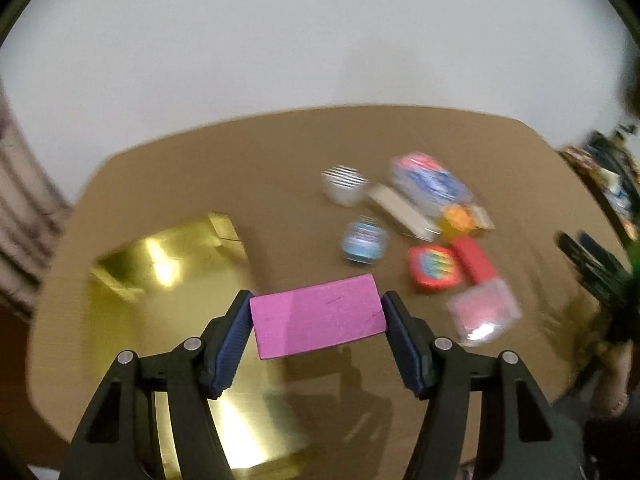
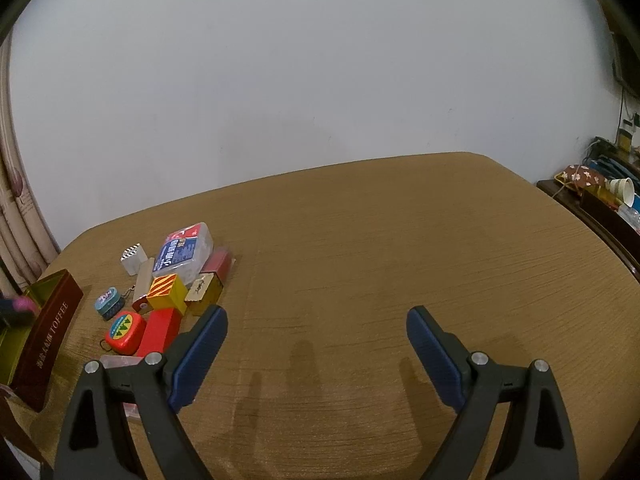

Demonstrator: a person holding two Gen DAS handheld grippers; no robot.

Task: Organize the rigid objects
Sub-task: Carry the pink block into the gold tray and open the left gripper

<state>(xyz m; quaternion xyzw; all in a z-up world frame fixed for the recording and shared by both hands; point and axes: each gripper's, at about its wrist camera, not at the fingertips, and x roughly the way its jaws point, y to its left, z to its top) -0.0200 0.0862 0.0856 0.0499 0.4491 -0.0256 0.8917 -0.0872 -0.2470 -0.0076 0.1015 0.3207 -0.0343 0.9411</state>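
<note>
The left gripper [image 1: 318,322] grasps a pink block [image 1: 318,316] by its short ends, both blue pads pressed against it, holding it in the air above a brown table [image 1: 280,160]. Under and left of the block sits an open gold-lined tin [image 1: 160,280]; the left-wrist view is blurred. The right gripper [image 2: 318,352] hangs released over a bare stretch of table, its fingers wide apart with nothing between them. In the right-wrist view the tin [image 2: 48,332] shows a dark red outer wall lettered TOFFEE at the table's left edge. Just right of the tin lies a cluster of small things, close together: a clear case [image 1: 484,312] nearest, then a red tape measure [image 2: 125,328] beside a red block [image 2: 160,330], a small blue oval tin [image 2: 107,300], a yellow striped box [image 2: 168,292], and farthest a clear plastic box [image 2: 186,252] with a blue label and a small silver box [image 2: 131,262]. A plain white wall [image 2: 320,80] stands beyond the table.
</note>
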